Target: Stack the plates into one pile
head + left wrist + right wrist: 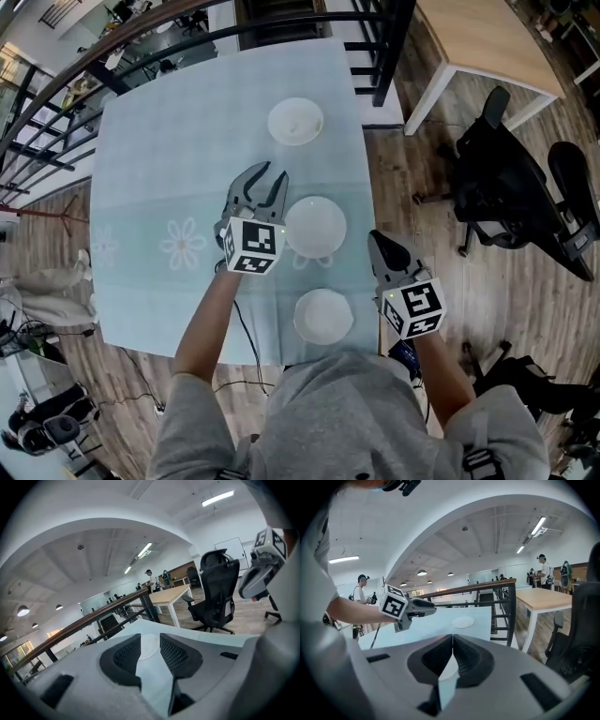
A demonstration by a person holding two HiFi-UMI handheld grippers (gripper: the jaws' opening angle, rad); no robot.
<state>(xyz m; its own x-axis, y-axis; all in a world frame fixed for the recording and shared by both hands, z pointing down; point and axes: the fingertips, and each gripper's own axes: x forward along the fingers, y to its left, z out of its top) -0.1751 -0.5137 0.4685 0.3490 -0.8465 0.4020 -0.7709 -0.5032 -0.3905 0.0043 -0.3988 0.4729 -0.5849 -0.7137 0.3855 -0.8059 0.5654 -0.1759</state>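
Three white plates lie apart in a row down the right side of the bench (159, 159), none stacked: the far plate (295, 121) near the far edge, the middle plate (315, 226) close to the right edge, and the near plate (323, 316) just inside the near edge. The left claw (268, 178) hovers over the bench just left of the middle plate, its jaws released and spread, with only bare bench top between them and the far plate ahead. The right claw (378, 241) hangs at the bench's right edge, just right of the middle plate, clenched on nothing. Left of the plates the bench top lies open, marked only by printed flowers. Wooden floor and an office chair (506, 178) lie past the right edge, and a dark railing (386, 47) stands beyond the far edge.
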